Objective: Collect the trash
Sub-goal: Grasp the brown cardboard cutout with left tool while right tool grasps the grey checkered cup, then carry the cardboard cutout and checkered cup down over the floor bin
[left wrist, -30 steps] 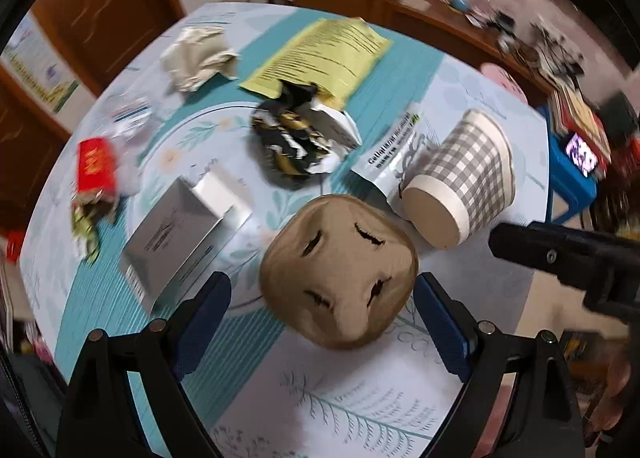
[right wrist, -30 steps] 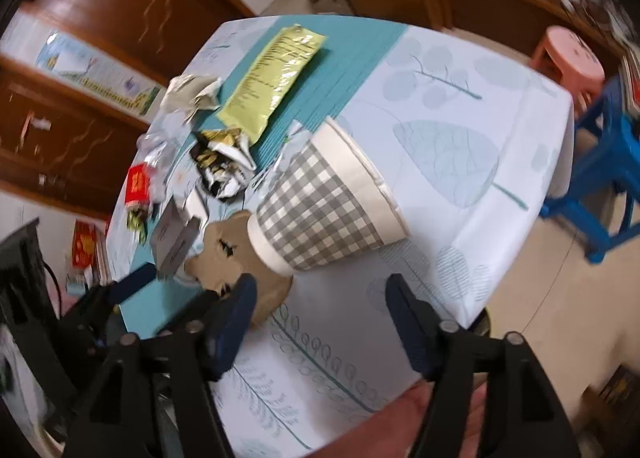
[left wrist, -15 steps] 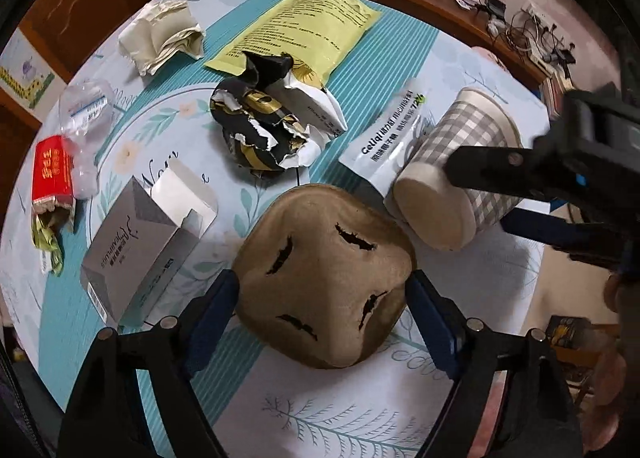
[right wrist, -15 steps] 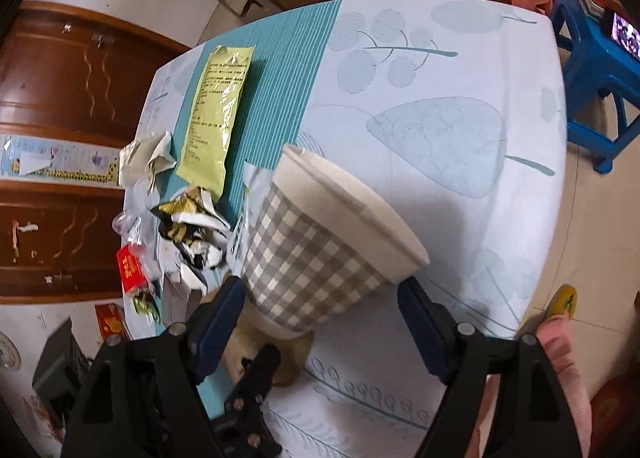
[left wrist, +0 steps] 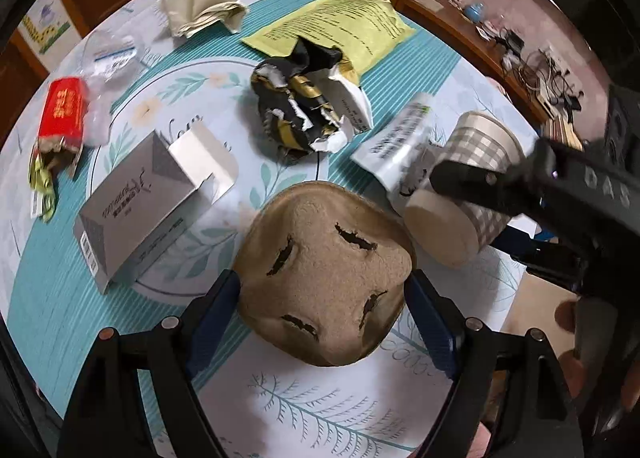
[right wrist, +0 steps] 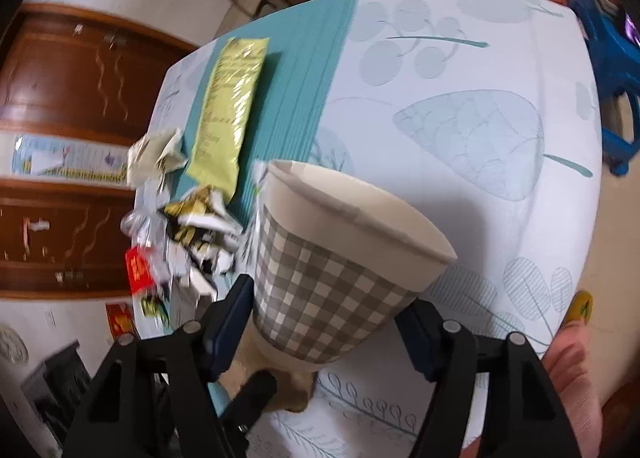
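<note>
A brown moulded pulp cup holder (left wrist: 324, 282) lies on the table between the fingers of my left gripper (left wrist: 324, 308); the jaws stand open, close to its two sides. A grey checked paper cup (right wrist: 332, 258) lies on its side, and my right gripper (right wrist: 328, 322) is open with a finger on each side of it. The cup (left wrist: 460, 193) and the right gripper's black fingers (left wrist: 500, 193) also show in the left wrist view.
On the round table (left wrist: 304, 410) lie a grey carton (left wrist: 136, 209), a crumpled black and gold wrapper (left wrist: 308, 113), a yellow packet (left wrist: 336, 29), a white sachet (left wrist: 396, 137), a red pack (left wrist: 64, 113), crumpled beige paper (left wrist: 200, 9). A blue stool (right wrist: 612, 77) stands beyond the table edge.
Both grippers moved in closer: the left one now straddles the pulp holder and the right one straddles the checked cup. The jaws stayed open.
</note>
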Demonstrator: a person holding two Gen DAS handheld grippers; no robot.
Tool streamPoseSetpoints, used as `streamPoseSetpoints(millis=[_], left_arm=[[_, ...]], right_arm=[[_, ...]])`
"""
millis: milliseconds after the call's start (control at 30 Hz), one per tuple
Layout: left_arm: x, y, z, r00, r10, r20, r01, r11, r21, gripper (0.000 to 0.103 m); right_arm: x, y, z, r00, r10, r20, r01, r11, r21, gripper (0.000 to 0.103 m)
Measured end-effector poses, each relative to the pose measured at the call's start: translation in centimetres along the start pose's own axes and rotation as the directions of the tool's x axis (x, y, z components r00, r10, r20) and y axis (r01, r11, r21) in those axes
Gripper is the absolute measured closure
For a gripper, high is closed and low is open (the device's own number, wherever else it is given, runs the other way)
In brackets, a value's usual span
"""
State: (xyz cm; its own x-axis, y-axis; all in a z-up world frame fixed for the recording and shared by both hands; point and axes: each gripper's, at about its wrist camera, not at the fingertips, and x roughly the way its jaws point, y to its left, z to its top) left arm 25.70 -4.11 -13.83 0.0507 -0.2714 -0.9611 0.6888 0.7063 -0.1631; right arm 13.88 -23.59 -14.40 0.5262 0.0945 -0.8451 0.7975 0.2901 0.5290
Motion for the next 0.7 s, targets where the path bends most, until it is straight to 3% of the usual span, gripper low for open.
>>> streamPoseSetpoints(millis=[267,700], left_arm=[[-2.2,0.3,-1.8,0.999,-0.029,0.027,0.03,0.998,-0.06,0.021],[-6.3,-2.5,-4.4,0.996,-0.022,0.088,0.033,0.992,-0.123,0.021]], right_arm=[[-2.4,1.0,-1.6,1.0,-0.017,0.007,0.018,0.981,-0.195,0.037],[-6.5,-2.4,-4.0,1.0,-0.024,-0.013,0.017,0.927,-0.375,0.041]])
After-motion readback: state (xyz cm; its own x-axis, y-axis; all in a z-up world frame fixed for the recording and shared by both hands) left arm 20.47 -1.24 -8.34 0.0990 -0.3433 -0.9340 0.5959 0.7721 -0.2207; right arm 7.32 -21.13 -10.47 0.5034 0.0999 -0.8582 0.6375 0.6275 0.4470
